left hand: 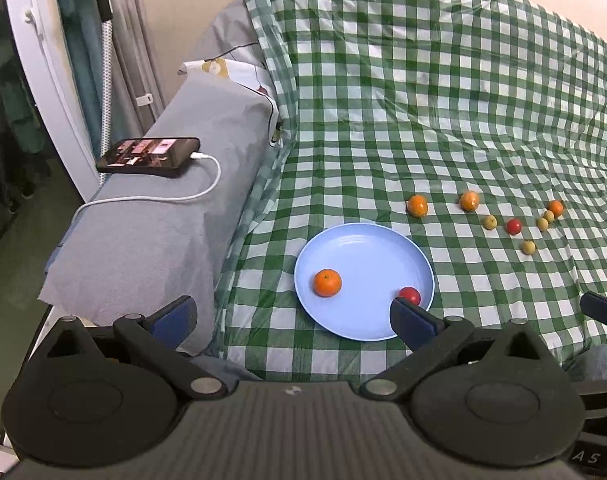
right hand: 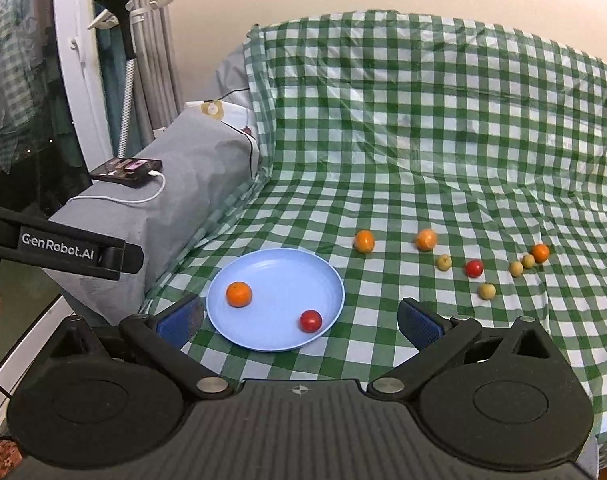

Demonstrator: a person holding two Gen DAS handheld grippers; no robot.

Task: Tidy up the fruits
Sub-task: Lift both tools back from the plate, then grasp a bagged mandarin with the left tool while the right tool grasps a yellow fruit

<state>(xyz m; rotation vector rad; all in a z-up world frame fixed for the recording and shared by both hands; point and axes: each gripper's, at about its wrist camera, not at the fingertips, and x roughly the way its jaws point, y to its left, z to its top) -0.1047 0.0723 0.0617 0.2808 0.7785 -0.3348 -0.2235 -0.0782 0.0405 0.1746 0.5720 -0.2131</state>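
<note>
A light blue plate [left hand: 367, 248] [right hand: 279, 272] lies on the green checked cloth and holds an orange [left hand: 327, 282] [right hand: 239, 294] and a red fruit [left hand: 410, 295] [right hand: 310, 321]. Beyond it on the cloth lie three more oranges [left hand: 418, 205] [right hand: 364, 241], another red fruit [left hand: 514, 226] [right hand: 474, 268] and several small yellow-green fruits [left hand: 490, 222] [right hand: 444, 262]. My left gripper [left hand: 291, 316] is open, hovering over the plate's near edge. My right gripper [right hand: 299, 320] is open too, low in front of the plate, with nothing between its fingers.
A grey cushioned ledge [left hand: 151, 216] runs along the left of the cloth, with a phone [left hand: 148, 156] [right hand: 126, 171] on a white charging cable on top. The other gripper's body [right hand: 59, 248] reaches in from the left. A window frame and curtains stand far left.
</note>
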